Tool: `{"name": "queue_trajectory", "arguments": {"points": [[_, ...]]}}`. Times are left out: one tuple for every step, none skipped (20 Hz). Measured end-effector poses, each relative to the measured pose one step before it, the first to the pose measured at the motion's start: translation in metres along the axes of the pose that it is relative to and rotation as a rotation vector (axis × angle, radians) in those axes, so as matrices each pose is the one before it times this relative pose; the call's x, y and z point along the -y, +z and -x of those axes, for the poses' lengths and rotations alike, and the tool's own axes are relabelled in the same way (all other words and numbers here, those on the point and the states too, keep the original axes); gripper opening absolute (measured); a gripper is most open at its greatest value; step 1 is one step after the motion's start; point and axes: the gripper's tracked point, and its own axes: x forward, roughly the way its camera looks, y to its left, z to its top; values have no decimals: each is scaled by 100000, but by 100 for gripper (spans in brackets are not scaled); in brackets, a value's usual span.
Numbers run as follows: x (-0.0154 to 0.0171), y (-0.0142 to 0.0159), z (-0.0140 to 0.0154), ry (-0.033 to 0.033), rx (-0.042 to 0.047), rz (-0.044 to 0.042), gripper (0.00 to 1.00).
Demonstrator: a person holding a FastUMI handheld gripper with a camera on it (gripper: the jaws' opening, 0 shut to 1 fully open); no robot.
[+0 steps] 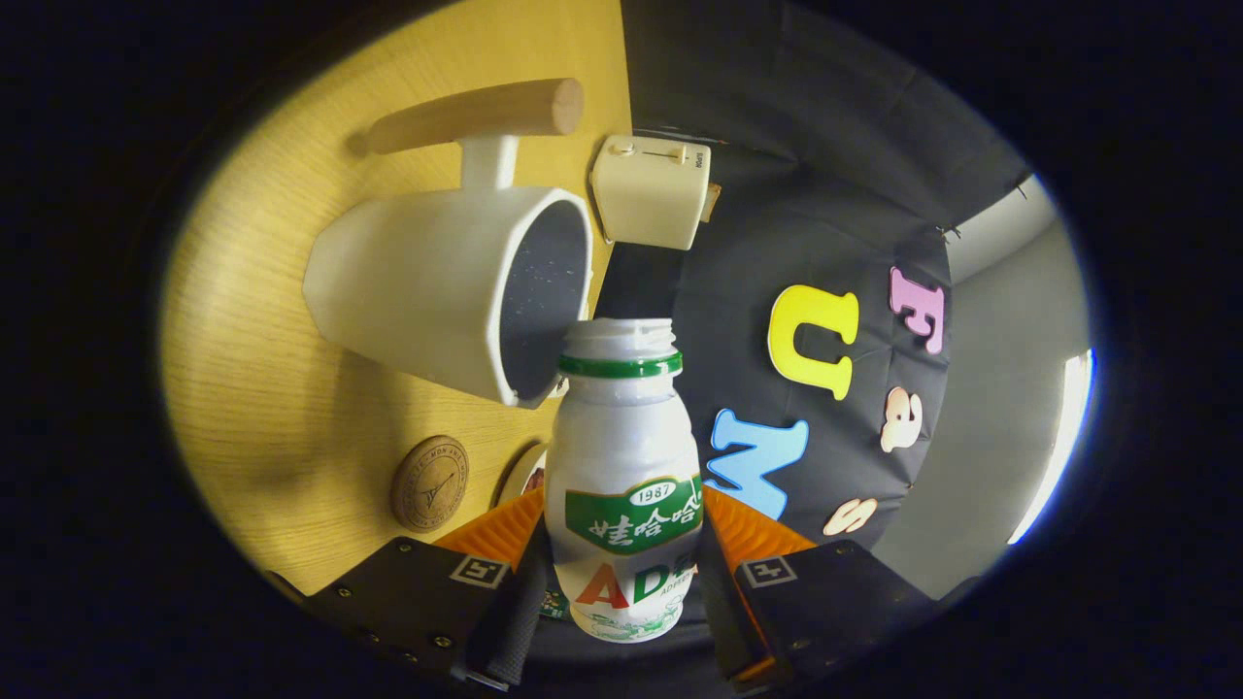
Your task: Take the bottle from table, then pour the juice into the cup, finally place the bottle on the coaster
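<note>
Fingers [621, 573]: mine, pinching the bottle [622, 485] from both sides.
Bottle: uncapped, mouth at the cup [456, 291] rim.
Cup: contents unclear.
Coaster [430, 482]: bare, on the counter [262, 408].

A cream toaster [651, 191] with a slider along its upper face sits well beyond the tongs, at the far edge of the yellow wood-grain tabletop [262, 388], against the black cloth wall [777, 146]; a pale grey wall [1000, 388] lies past the cloth
</note>
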Motion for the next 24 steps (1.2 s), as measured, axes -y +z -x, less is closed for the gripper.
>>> {"name": "queue_trajectory", "arguments": {"points": [[-109,94,-30,355,402,-3645,72],[-244,31,42,613,382,-4071,72],[-195,79,39,587,240,-4337,72],[-190,64,-9,757,269,-4278,72],[-163,141,29,495,259,-4320,72],[-140,95,35,524,550,-4134,72],[-101,-27,-80,322,292,-4161,72],[-111,-29,-51,449,398,-3901,72],[-205,-38,-2,492,198,-3641,72],[66,147,55,254,202,-3615,72],[-90,95,41,282,349,-3363,72],[-84,39,-10,241,223,-3112,72],[67,-54,-28,-37,382,-2815,72],[-57,-48,-10,168,258,-2922,72],[-34,59,-19,213,406,-2777,72],[-50,34,16,286,403,-2735,72],[-29,14,-47,160,67,-2441,72],[-39,-19,-36,-102,238,-2253,72],[-24,-83,-38,-32,-50,-2060,72],[15,-84,-2,30,74,-1764,72],[112,-155,-106,-427,-92,-1456,72],[59,-156,-158,-551,-311,-1159,72],[-6,-198,-136,-387,-458,-1404,72],[-89,-138,-156,213,-127,-1193,72]]}}
